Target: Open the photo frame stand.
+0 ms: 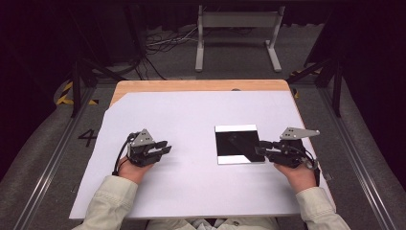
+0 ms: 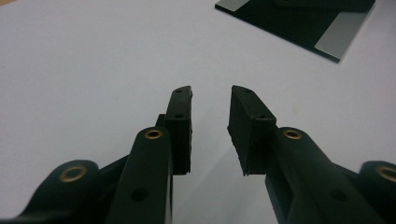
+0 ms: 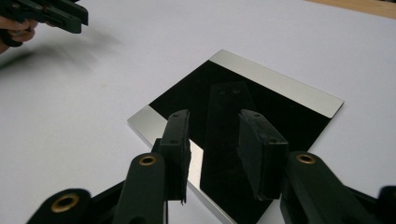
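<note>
Glossy black mirror plate (image 1: 238,143) lay flat on the desk's white sheet (image 1: 191,120), right of centre. Right tool (image 1: 261,147) hovered at its near-right edge, jaws apart, nothing gripped, probably lined up for an edge pinch. Left tool (image 1: 165,149) waited well apart, jaws parted, empty.

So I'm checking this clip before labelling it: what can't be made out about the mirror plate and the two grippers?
- Mirror plate: in the left gripper view the top edge cuts off most of it.
- Its near corner: in the right gripper view the right gripper covers it.
- Whether the right gripper touches the plate: cannot be told; jaws stand apart.
- Left gripper: in the right gripper view, cut off by the top-left corner and blurred.
</note>
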